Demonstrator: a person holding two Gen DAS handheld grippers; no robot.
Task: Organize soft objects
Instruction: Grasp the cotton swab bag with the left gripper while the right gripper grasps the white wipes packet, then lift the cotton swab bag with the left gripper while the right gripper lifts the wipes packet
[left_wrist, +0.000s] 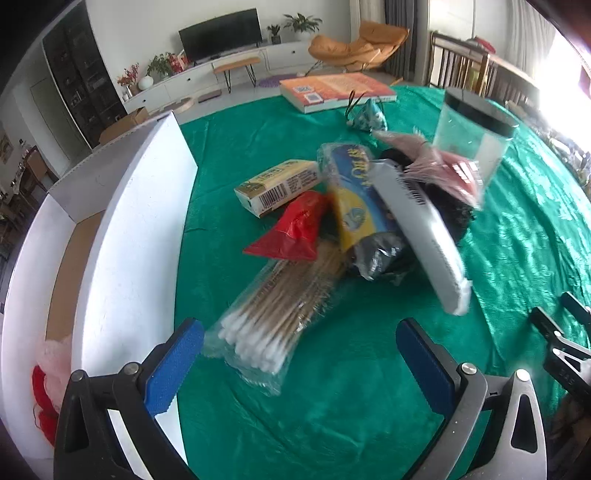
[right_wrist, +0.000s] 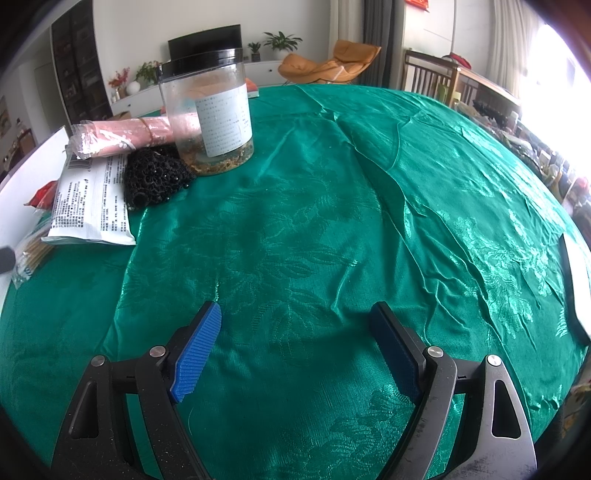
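My left gripper (left_wrist: 299, 332) is open and empty, just in front of a clear bag of cotton swabs (left_wrist: 273, 314) on the green cloth. Behind it lies a pile: a red pouch (left_wrist: 295, 229), a yellow-and-blue pack (left_wrist: 351, 192), a white packet (left_wrist: 424, 229), a black knobbly soft thing (right_wrist: 155, 177) and a pink wrapped roll (right_wrist: 125, 136). A white box (left_wrist: 122, 258) stands at left with a pink-and-red soft item (left_wrist: 48, 373) inside. My right gripper (right_wrist: 295, 325) is open and empty over bare cloth.
A clear jar with a black lid (right_wrist: 207, 110) stands behind the pile. A small cardboard carton (left_wrist: 277, 184), a teal pouch (left_wrist: 365, 114) and a big orange book (left_wrist: 336, 90) lie further back. The green cloth (right_wrist: 369, 221) is wrinkled to the right.
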